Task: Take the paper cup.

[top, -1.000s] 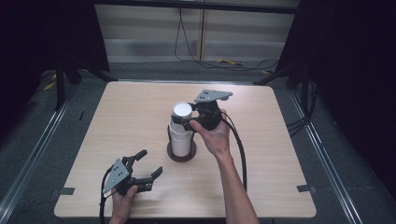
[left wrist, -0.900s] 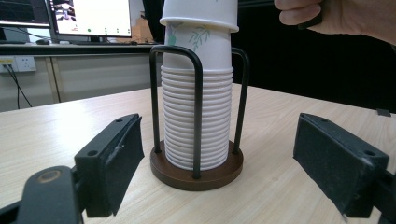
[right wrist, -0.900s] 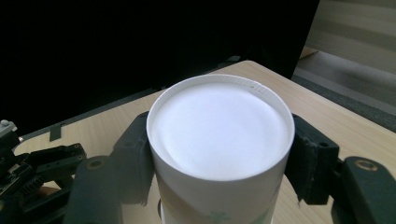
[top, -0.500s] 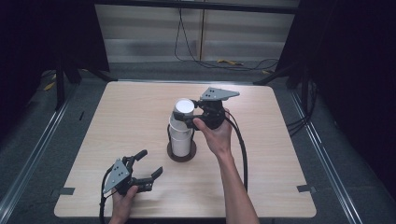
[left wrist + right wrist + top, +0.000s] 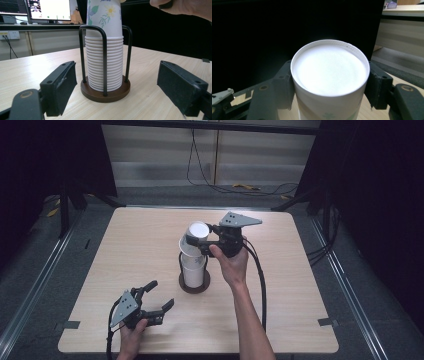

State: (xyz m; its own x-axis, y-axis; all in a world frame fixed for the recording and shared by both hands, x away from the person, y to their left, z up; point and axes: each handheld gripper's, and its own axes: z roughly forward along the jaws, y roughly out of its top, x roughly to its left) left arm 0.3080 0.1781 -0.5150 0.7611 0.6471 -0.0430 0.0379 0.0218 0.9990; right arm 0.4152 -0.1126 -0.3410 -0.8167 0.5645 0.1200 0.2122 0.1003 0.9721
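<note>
Right gripper [image 5: 200, 242]: jaws clamped on the sides of an upturned paper cup [image 5: 196, 237], lifted partly off the top of the stack.
Cup stack [image 5: 193, 270]: nested in a black wire holder [image 5: 105, 90] at mid-table [image 5: 125, 250].
Left gripper [image 5: 156, 296]: jaws spread wide, holding nothing, near the front edge.

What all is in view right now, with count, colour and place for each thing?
Top paper cup: one, white with flower print, upside down, tilted, above the stack.
Cup stack: one, white, in the holder.
Cup holder: one, black wire on brown round base, table middle.
Table: one, light wood.
Monitors: two, lit, background.
Right gripper: one, black, shut on the top paper cup.
Left gripper: one, black, open, near table edge.
</note>
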